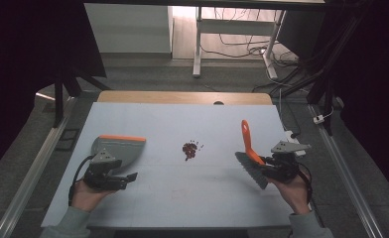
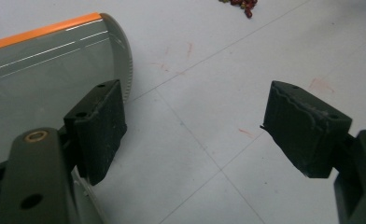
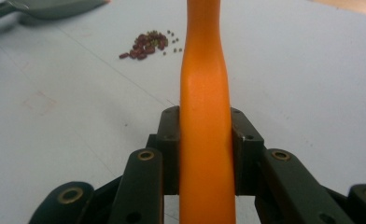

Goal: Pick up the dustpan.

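Beans [image 1: 190, 149] mid-bench [image 1: 182, 198]; my right claw [image 3: 204, 140] grips the brush [image 1: 250, 151], left claw [image 2: 195, 135] wide beside the dustpan [image 1: 117, 148]. Sweep low, gently.

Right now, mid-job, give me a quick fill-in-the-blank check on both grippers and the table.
1. The right gripper is shut on the brush's ____ handle.
2. The left gripper is ____, holding nothing.
3. The dustpan lies beside the ____ gripper.
4. The pile of beans lies ____ the dustpan and brush.

Missing words: orange; open; left; between

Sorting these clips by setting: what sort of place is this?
Probably a lab or workshop, not a home: a white table between metal rails, loose cables on the floor beyond, and dark screens at both sides.
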Demonstrator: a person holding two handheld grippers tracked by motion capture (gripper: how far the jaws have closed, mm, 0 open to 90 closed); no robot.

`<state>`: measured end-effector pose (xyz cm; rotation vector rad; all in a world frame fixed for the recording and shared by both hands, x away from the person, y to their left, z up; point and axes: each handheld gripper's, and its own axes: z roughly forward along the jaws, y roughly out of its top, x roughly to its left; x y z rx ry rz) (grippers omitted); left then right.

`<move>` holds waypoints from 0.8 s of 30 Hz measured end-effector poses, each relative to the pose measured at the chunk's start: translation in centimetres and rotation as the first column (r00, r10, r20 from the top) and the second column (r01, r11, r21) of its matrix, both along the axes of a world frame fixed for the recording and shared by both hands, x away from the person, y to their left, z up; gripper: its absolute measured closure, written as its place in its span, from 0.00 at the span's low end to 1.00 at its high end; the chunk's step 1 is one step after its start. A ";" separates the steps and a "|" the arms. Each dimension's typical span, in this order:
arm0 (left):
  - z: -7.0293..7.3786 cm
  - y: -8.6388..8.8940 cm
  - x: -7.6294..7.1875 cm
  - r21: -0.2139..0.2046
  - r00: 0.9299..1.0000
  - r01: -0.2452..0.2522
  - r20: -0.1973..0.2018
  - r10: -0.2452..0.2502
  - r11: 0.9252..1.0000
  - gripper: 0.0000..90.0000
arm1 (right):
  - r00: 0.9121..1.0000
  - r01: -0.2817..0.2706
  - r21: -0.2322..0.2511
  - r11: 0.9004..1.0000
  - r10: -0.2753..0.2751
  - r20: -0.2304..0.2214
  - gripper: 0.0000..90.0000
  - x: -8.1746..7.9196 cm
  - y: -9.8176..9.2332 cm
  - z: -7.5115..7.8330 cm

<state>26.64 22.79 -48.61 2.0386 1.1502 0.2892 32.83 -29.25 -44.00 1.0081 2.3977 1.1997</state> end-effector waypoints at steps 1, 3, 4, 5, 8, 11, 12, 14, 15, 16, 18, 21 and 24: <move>0.2 0.0 0.0 -0.003 1.000 -0.007 0.000 0.007 1.000 0.24 | 1.000 -0.002 0.003 1.000 0.002 0.008 0.78 0.0 -0.2 0.2; 0.4 -0.1 0.0 -0.004 1.000 -0.006 0.007 0.006 1.000 0.24 | 1.000 0.004 0.029 1.000 -0.005 0.012 0.78 0.1 -0.5 0.5; 0.6 -0.3 0.0 0.000 1.000 -0.002 0.012 0.002 1.000 0.24 | 1.000 0.006 0.042 0.999 -0.006 0.012 0.78 0.2 -0.5 0.5; 1.0 -0.7 0.0 0.006 1.000 0.007 0.022 -0.007 1.000 0.24 | 1.000 0.006 0.043 0.999 -0.006 0.012 0.78 0.2 -0.5 0.5; 0.9 -1.0 -0.1 0.027 1.000 0.019 0.017 -0.020 0.999 0.24 | 1.000 -0.001 0.016 1.000 0.000 0.018 0.78 0.4 -0.2 0.2; 0.8 -0.9 -0.2 0.009 1.000 0.020 0.011 -0.020 1.000 0.24 | 1.000 -0.008 0.010 1.000 0.008 0.006 0.78 0.6 0.3 0.0; 0.8 -0.8 -0.2 0.004 1.000 0.018 0.012 -0.018 1.000 0.24 | 1.000 -0.009 0.003 1.000 0.009 0.004 0.78 0.6 0.4 -0.1; 0.8 -0.9 -0.2 0.004 1.000 0.023 0.011 -0.023 1.000 0.24 | 1.000 -0.010 -0.004 1.000 0.010 -0.001 0.78 0.7 0.8 -0.3; 0.8 -0.9 -0.2 0.007 1.000 0.024 0.011 -0.024 1.000 0.24 | 1.000 -0.011 -0.005 1.000 0.011 0.000 0.78 0.7 0.8 -0.4; 0.8 -0.9 -0.3 0.008 1.000 0.027 0.011 -0.027 1.000 0.24 | 1.000 -0.013 -0.009 1.000 0.013 0.001 0.78 0.8 1.0 -0.4; 0.7 -0.7 -0.4 0.000 1.000 0.030 0.006 -0.030 1.000 0.24 | 1.000 -0.012 -0.019 1.000 0.012 -0.001 0.78 1.0 1.2 -0.5; 0.8 -0.4 -0.4 -0.006 0.999 0.031 0.010 -0.031 1.000 0.25 | 1.000 -0.013 -0.026 1.000 0.013 -0.006 0.78 1.4 1.5 -0.5; 0.7 -0.2 -0.4 -0.016 0.999 0.035 0.007 -0.035 0.999 0.25 | 1.000 -0.008 -0.033 0.999 0.008 0.000 0.78 1.3 1.9 -0.5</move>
